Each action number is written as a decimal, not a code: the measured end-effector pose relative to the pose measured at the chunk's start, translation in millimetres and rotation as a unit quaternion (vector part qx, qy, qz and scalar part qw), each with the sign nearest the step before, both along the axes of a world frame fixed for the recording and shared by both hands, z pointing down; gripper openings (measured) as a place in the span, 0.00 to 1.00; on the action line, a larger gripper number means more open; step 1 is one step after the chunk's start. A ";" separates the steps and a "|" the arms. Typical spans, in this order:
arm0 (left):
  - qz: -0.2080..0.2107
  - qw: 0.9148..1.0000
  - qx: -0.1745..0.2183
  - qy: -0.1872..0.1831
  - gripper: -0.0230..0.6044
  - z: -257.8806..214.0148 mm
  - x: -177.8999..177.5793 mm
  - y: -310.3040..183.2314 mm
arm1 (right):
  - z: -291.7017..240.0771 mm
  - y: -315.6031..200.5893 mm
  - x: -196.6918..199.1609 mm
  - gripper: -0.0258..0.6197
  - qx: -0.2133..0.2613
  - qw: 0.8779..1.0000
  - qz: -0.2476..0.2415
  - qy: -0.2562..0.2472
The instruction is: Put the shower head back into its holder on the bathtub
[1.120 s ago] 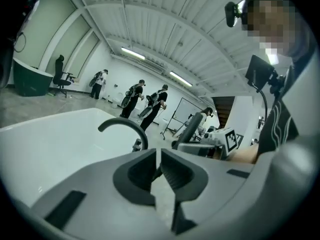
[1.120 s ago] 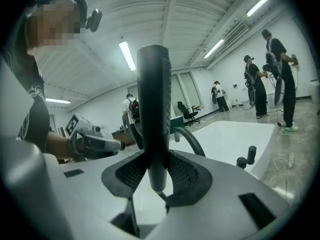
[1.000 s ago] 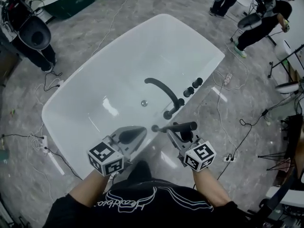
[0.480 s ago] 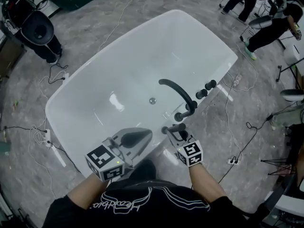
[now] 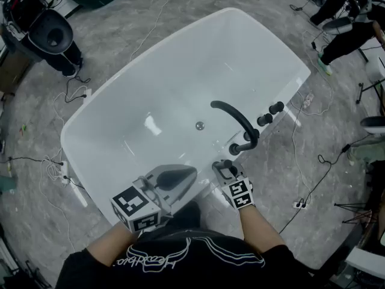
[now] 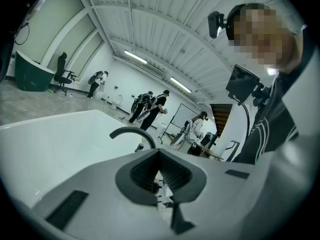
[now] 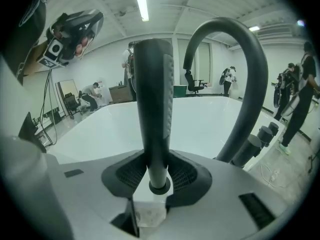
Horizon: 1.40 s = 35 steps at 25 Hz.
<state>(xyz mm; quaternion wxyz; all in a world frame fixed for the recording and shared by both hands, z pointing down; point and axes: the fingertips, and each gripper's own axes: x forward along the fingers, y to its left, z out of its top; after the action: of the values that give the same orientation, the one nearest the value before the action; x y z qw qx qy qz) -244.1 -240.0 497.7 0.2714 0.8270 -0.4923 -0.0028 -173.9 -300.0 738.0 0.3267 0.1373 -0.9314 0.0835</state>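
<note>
Two grippers, one working: my right gripper has its jaws clamped on the dark shower head, which stands upright between them. The spout is just beyond, to its right. My left gripper is closed on nothing, alongside at the bathtub near rim. I'd keep the handle plumb, lower it straight, and release only once seated. I can't make out the holder under the jaws.

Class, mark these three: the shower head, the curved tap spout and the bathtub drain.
shower head (image 7: 154,109), right gripper view, middle of its dark handle.
curved tap spout (image 7: 255,84), right gripper view, right side of the arch.
bathtub drain (image 5: 200,125), head view, its centre.
</note>
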 end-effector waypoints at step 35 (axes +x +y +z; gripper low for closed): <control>0.072 0.994 0.071 -0.032 0.04 -75.3 153.5 91.4 | -282.0 121.4 123.1 0.18 -0.019 0.969 -0.033 -0.243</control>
<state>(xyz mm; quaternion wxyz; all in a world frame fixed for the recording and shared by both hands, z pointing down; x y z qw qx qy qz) -90.6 -148.6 422.4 0.1958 0.8772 -0.4383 0.0086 -50.7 -178.6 456.0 0.0960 0.0755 -0.9851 0.1210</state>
